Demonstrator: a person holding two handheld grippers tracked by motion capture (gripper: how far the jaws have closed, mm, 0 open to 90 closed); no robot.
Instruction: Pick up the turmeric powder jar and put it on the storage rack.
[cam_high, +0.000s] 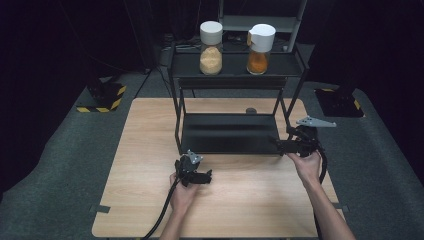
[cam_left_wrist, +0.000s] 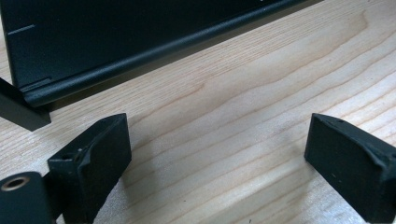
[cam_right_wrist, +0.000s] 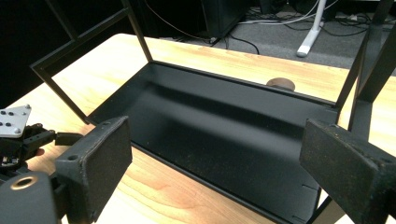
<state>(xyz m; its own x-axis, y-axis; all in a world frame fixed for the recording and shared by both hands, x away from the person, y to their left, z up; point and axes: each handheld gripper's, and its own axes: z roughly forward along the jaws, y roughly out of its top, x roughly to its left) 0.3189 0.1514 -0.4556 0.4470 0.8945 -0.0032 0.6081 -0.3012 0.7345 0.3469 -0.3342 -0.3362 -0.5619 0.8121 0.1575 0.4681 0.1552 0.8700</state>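
Observation:
On the wooden table (cam_high: 150, 150) stands a black two-level rack (cam_high: 235, 80). Its top shelf carries two white-lidded jars, one with pale grains (cam_high: 211, 47) and one with orange powder (cam_high: 260, 48). My left gripper (cam_high: 205, 176) lies low over the table just before the rack's front left corner; its jaws are open with nothing but bare wood between them (cam_left_wrist: 217, 163). My right gripper (cam_high: 280, 145) is at the rack's front right corner, open and empty, and looks across the bare bottom shelf (cam_right_wrist: 215, 121). The left gripper (cam_right_wrist: 18, 135) also appears at the far left of the right gripper view.
A small dark round object (cam_high: 251, 110) sits on the table behind the rack (cam_right_wrist: 280, 84). Grey carpet (cam_high: 65, 150) surrounds the table, with yellow-and-black striped bases (cam_high: 102, 97) at the back. The rack's thin uprights (cam_right_wrist: 140, 35) frame the lower shelf.

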